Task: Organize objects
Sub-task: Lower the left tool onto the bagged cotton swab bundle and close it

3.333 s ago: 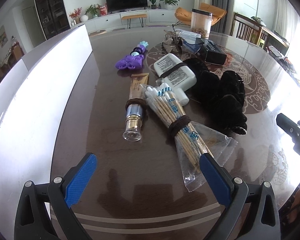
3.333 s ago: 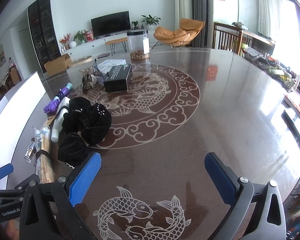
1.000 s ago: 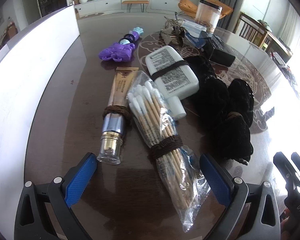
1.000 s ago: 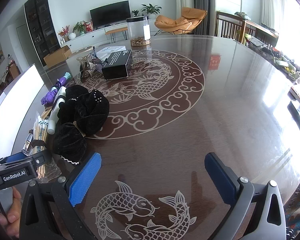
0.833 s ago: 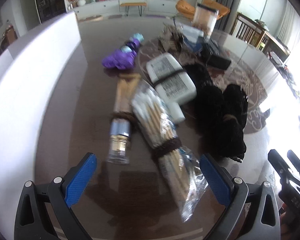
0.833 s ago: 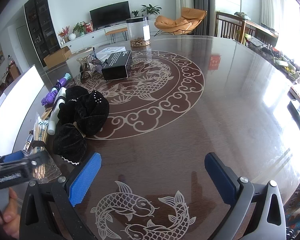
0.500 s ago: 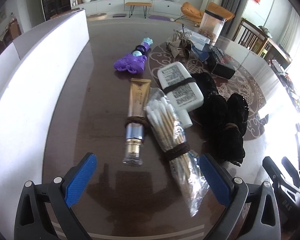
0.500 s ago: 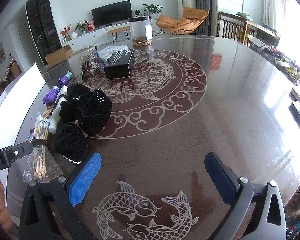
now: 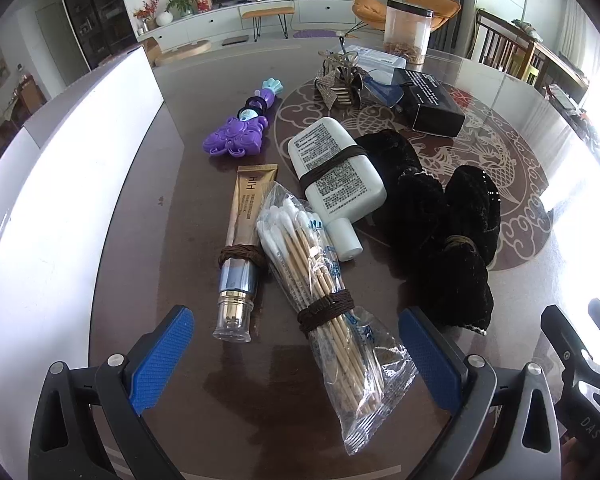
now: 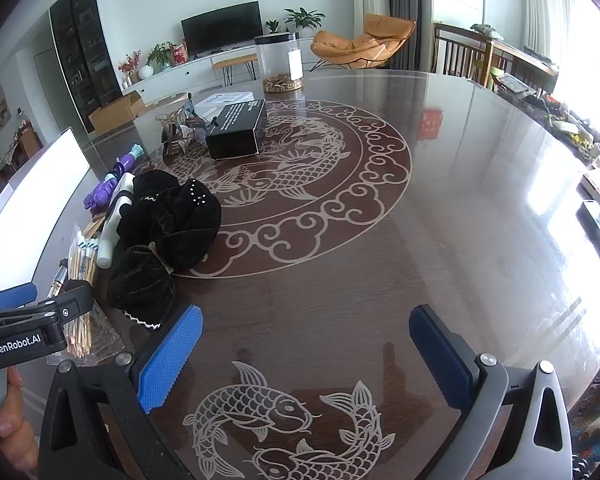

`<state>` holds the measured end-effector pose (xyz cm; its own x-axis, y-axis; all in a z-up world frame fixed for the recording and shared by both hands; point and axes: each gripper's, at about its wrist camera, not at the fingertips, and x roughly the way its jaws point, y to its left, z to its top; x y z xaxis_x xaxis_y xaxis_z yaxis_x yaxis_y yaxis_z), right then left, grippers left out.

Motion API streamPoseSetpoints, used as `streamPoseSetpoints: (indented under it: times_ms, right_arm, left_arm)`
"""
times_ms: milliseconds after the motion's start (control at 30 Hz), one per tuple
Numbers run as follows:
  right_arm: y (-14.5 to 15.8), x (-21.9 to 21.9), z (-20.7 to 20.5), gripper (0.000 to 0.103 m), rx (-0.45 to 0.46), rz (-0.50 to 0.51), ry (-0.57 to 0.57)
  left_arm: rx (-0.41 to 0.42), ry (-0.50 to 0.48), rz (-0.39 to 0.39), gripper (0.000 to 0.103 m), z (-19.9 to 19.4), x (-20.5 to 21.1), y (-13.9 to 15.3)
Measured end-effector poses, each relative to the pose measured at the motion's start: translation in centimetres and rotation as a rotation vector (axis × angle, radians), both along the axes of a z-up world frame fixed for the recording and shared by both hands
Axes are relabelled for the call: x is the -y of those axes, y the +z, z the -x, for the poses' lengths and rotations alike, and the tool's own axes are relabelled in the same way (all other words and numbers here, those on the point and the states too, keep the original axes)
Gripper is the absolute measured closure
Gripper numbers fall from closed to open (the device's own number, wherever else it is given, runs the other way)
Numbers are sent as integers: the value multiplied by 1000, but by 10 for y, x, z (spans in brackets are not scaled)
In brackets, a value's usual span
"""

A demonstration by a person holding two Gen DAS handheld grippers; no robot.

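Where the left gripper [image 9: 296,354] and right gripper [image 10: 306,350] gape empty: crinkly plastic cotton-swab bag [image 9: 320,292], glossy table [image 10: 440,220].

Both hand-held grippers [image 9: 296,354] [image 10: 306,354] wide apart, empty

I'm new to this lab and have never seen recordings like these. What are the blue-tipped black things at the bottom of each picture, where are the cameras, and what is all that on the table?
Those are handheld grippers, one in each of a person's hands, not a robot arm. Each carries a wide-angle camera looking forward along its two blue-padded fingers, so you get one picture per hand. The left gripper and the right gripper are both open and hold nothing.

On the dark table in the left view lie a bag of cotton swabs tied with brown cord, a gold tube, a white bottle, a purple toy, a black velvet cloth and a black box. The right gripper faces mostly bare tabletop.
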<state>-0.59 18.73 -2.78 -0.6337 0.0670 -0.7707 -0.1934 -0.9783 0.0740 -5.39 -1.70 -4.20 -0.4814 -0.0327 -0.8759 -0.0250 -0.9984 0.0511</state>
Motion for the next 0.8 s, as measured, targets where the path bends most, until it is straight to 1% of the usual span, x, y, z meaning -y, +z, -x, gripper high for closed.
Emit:
streamPoseSetpoints:
  times_ms: [167,267,300,333,433,667,800]
  right_arm:
    - [-1,0,0,0,-1,4,-3]
    - [-1,0,0,0,-1,1,-1]
    - [0,0,-1,0,-1,1,0]
    - [0,0,-1,0,-1,0,0]
    - [0,-2,-1,0,0,2,-4]
    - [1,-6,-2,0,-8,20,-11]
    - [1,-6,-2,0,-7,20,-11]
  left_arm:
    - [17,-12,-4,0,5,-5,-8]
    - [64,-9,-15,0,15,-9,-21]
    - [68,-3,-42,0,17,-8,-25]
    - [54,12,-44,0,18,-7,-26]
    - [29,6,-47,0,20,-7,-27]
    - [-39,-72,-48,0,12,-3,-31]
    - [-29,-98,-48,0,14,-2,-30]
